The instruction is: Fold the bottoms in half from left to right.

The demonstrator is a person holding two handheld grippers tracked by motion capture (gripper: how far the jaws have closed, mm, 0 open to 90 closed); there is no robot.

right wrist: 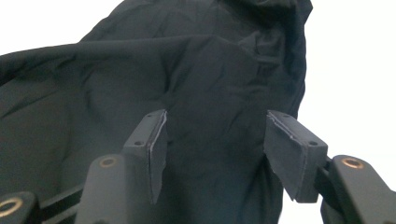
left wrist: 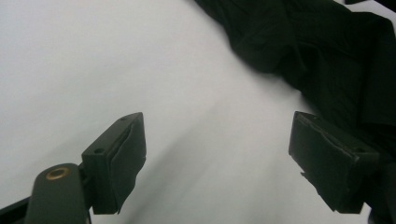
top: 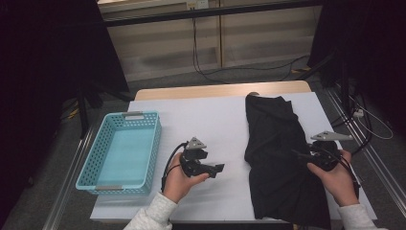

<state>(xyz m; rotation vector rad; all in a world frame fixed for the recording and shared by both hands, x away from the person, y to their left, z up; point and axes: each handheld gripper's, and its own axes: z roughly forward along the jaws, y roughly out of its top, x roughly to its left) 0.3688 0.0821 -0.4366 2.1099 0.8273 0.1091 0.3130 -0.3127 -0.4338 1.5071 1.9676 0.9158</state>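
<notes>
the black garment lies crumpled on the right of the white worktop, and with both the left tool and right tool spread empty, a shallow pinch would likely snag one layer, bunching it.

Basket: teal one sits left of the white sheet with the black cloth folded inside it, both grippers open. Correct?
Not quite. The teal basket holds nothing; in the high view the black cloth lies on the white sheet, at its right. The rest stands: basket at the left, left gripper and right gripper both open.
</notes>
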